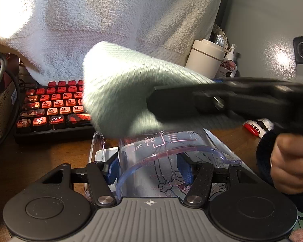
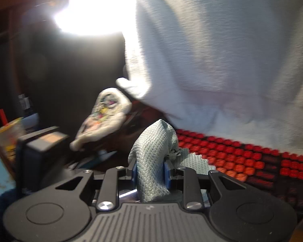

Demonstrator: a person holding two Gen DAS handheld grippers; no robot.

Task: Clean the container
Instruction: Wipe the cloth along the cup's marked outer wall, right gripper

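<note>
Left tool (image 1: 149, 168) is clamping a clear plastic measuring cup (image 1: 167, 157) across its wall, blue pads (image 1: 112, 170) pressing on both sides; cup is sitting just above the wooden table (image 1: 50, 157), in front of the red keyboard (image 1: 54, 104). Right tool (image 2: 150, 171) is pinching a grey-green waffle-weave cloth (image 2: 151, 161), jaws nearly closed on the bunched fabric. In the left view that cloth (image 1: 119, 88) is hanging blurred right over the cup mouth.

Cup is looking light, thin-walled, rigid but a bit flexy, smooth and slippery, likely to crack or pop out if squeezed hard. Best hold judged to be across the body below the rim, or at the handle (image 1: 98, 147). Cloth is soft, limp, light; a bunched-middle grip is working fine. White towel (image 1: 111, 20) is draping behind.
</note>
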